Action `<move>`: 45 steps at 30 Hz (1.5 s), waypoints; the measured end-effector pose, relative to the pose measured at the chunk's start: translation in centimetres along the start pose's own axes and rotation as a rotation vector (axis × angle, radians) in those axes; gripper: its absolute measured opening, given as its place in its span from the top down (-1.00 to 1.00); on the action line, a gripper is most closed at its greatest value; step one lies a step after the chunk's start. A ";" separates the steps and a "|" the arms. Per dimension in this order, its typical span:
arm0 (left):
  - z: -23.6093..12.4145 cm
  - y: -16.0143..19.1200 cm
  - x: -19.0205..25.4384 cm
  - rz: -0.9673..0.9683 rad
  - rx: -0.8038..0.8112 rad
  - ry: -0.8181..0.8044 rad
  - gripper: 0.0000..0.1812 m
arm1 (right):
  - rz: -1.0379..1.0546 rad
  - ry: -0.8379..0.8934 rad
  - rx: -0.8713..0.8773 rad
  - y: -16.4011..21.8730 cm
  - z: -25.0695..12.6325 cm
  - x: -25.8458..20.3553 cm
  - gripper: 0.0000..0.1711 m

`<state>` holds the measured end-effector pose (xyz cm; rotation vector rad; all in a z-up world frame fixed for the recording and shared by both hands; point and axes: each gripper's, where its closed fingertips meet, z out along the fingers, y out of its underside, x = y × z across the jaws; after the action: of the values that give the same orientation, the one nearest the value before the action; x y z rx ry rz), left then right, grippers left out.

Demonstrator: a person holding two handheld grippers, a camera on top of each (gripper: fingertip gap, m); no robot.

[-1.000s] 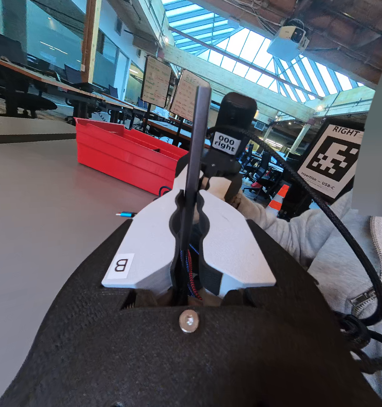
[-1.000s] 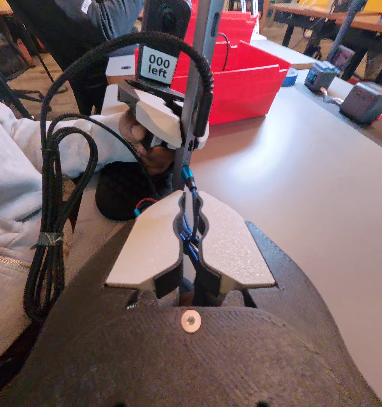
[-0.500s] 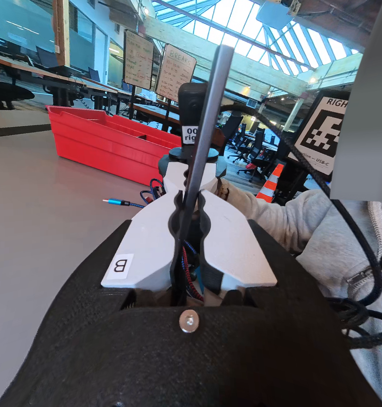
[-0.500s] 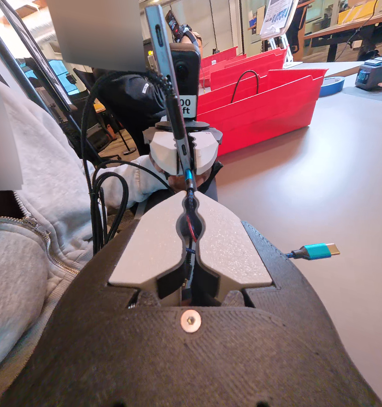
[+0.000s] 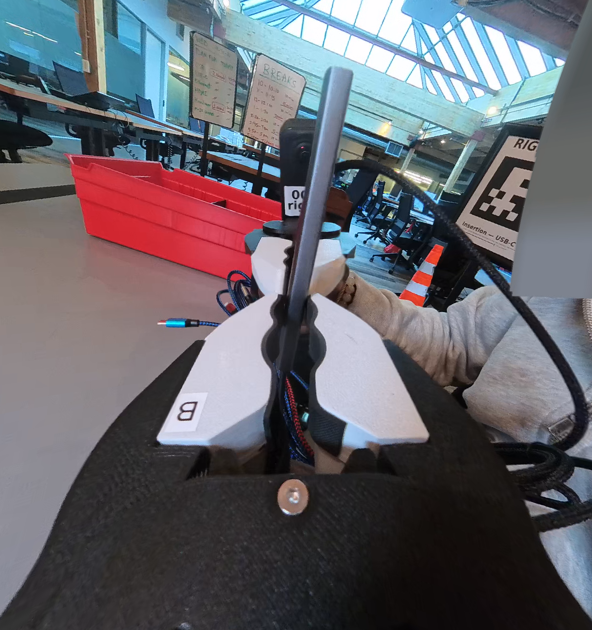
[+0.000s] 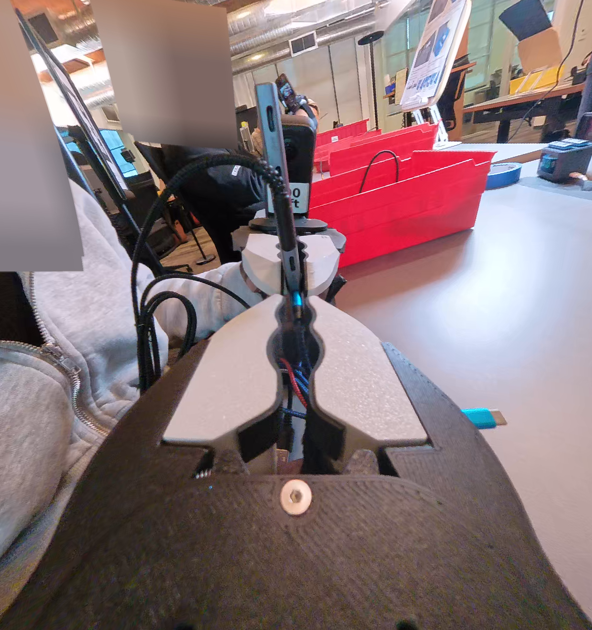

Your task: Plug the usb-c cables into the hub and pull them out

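My left gripper is shut on a thin grey hub that stands almost upright and leans slightly right. In the right wrist view the hub rises out of the left gripper, and a thick black braided cable hangs from its edge. My right gripper is shut on a blue usb-c cable; its teal plug meets the hub's lower end, and I cannot tell how deep it sits. The right gripper faces me just behind the hub. A second teal plug lies loose on the table.
A red bin stands behind the grippers on the grey table. A blue tape roll and a dark box device sit far right. A person's grey sleeve and coiled black cable are close on the right.
Both grippers have swung to face each other head-on. The hub now stands more upright, and the blue plug has come up to its lower end. A loose teal plug has come into view.
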<state>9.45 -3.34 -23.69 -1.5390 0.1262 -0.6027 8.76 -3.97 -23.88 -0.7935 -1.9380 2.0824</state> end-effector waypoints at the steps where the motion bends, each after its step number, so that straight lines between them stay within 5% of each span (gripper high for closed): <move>1: 0.0 0.0 0.1 0.000 -0.002 0.006 0.87 | -0.012 0.008 -0.002 0.0 0.0 0.0 0.93; 17: 0.3 1.3 0.0 -0.027 -0.085 0.013 0.88 | -0.061 0.010 -0.080 0.9 -0.6 0.0 0.94; 20: 0.5 1.6 0.4 -0.023 -0.110 0.038 0.74 | -0.026 -0.033 -0.044 0.6 -0.5 -0.5 0.94; 39: 0.7 2.3 0.7 0.081 -0.148 -0.010 0.88 | -0.127 -0.024 -0.087 1.1 -0.2 -0.8 0.93; 42: -5.1 -2.0 -1.4 -0.038 0.158 -0.101 0.89 | -0.104 0.127 0.014 -0.4 -5.2 1.8 0.95; 45: -5.7 -1.2 -0.8 0.016 0.108 -0.112 0.89 | -0.101 0.060 0.190 -3.4 -6.7 1.0 0.95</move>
<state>5.86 -8.02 -23.16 -1.4620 0.0198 -0.5014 10.47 2.73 -20.87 -0.6953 -1.6819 2.1179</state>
